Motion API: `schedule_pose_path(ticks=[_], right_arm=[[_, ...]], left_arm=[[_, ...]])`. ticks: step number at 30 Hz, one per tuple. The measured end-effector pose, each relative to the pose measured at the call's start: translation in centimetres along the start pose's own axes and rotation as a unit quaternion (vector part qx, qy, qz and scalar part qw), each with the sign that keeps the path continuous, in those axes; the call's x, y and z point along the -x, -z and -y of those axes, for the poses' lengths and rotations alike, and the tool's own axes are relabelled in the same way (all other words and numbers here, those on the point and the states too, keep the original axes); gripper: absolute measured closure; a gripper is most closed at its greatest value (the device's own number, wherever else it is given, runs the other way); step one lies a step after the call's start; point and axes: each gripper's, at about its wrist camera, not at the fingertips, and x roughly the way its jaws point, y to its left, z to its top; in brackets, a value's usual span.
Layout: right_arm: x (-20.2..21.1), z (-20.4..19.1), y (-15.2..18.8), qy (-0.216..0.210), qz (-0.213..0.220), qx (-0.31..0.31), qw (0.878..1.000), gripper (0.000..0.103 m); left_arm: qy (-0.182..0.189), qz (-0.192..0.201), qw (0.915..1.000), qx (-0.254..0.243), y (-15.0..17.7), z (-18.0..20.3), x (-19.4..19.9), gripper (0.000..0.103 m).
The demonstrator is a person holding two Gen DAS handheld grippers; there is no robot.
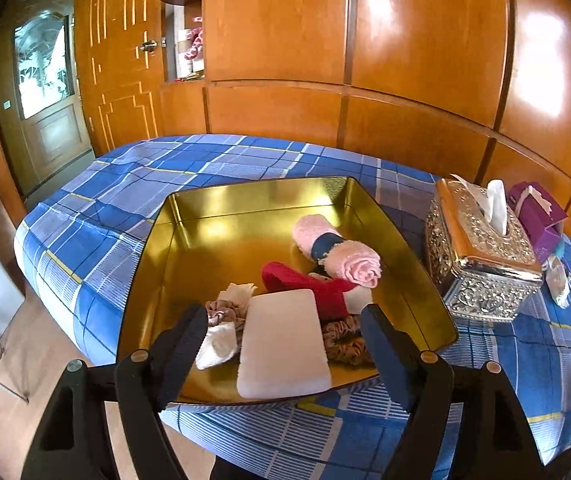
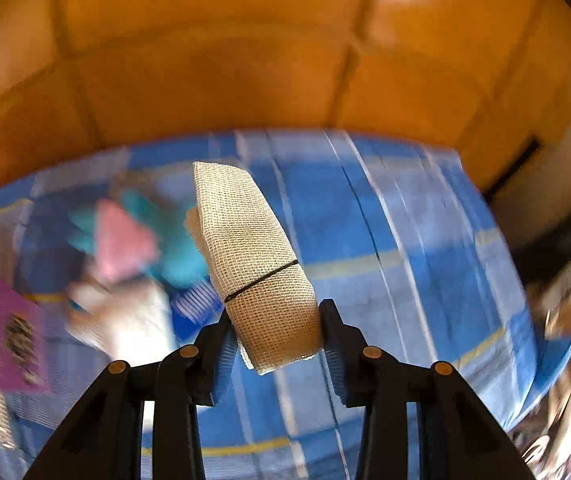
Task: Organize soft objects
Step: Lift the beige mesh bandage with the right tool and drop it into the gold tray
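Right tool clamps beige mesh bandage roll low, aloft, away from gold tin tray; roll could tip out (motion blur suggests speed). Left tool gapes, empty, over tray.

**Shiny metal, gloss wood, soft cloth**

Polished gold metal on the rectangular gold tin tray, mirror-smooth inside, with a stippled texture near the far corner. Fluffy terry on the rolled pink towel; fuzzy red cloth beside it. Matt, smooth, foam-like on the white rectangular sponge block. Satiny sheen on the brown gathered scrunchie. Embossed, bright silver metal on the ornate tissue box, with soft white paper tissue on top. Woven cotton on the blue plaid cloth over the surface. High-gloss varnish on the orange wooden wall panels. Coarse open mesh on the beige gauze bundle. Matt black plastic on the right tool, with ribbed pads.
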Motion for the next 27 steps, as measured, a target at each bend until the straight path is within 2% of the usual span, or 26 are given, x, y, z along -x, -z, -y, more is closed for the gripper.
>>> schedule_pose_path(ticks=[4, 7, 10, 13, 17, 20, 23, 27], right_arm=[[5.9, -7.1, -4.3, -0.035, 0.064, 0.073, 0.995, 0.064], [10.7, -13.8, -5.5, -0.085, 0.108, 0.142, 0.980, 0.064], [16.0, -21.2, -4.3, -0.155, 0.149, 0.227, 0.950, 0.064], [20.4, -28.6, 0.0, -0.232, 0.170, 0.319, 0.903, 0.064], [22.5, -35.1, 6.8, -0.302, 0.157, 0.409, 0.847, 0.064], [21.9, -38.5, 11.3, -0.335, 0.128, 0.446, 0.820, 0.064], [20.1, -41.3, 13.8, -0.343, 0.099, 0.460, 0.813, 0.064], [17.7, -44.3, 15.9, -0.339, 0.074, 0.459, 0.818, 0.064]], left_arm=[[0.005, -0.002, 0.9999, -0.009, 0.0, 0.4, 0.1, 0.024], [0.007, -0.005, 0.9999, -0.014, 0.1, 0.4, 0.0, 0.024], [0.007, -0.009, 0.9998, -0.016, 0.2, 0.1, 0.0, 0.024], [-0.003, -0.010, 0.9999, -0.009, 0.2, -1.0, 0.2, 0.024], [-0.022, -0.006, 0.9997, 0.012, 0.3, -3.2, 0.7, 0.024], [-0.044, 0.005, 0.9982, 0.040, 0.1, -5.3, 1.0, 0.024], [-0.063, 0.012, 0.9954, 0.072, 0.0, -7.3, 1.1, 0.024], [-0.073, 0.015, 0.9928, 0.094, 0.3, -9.0, 1.1, 0.024]])
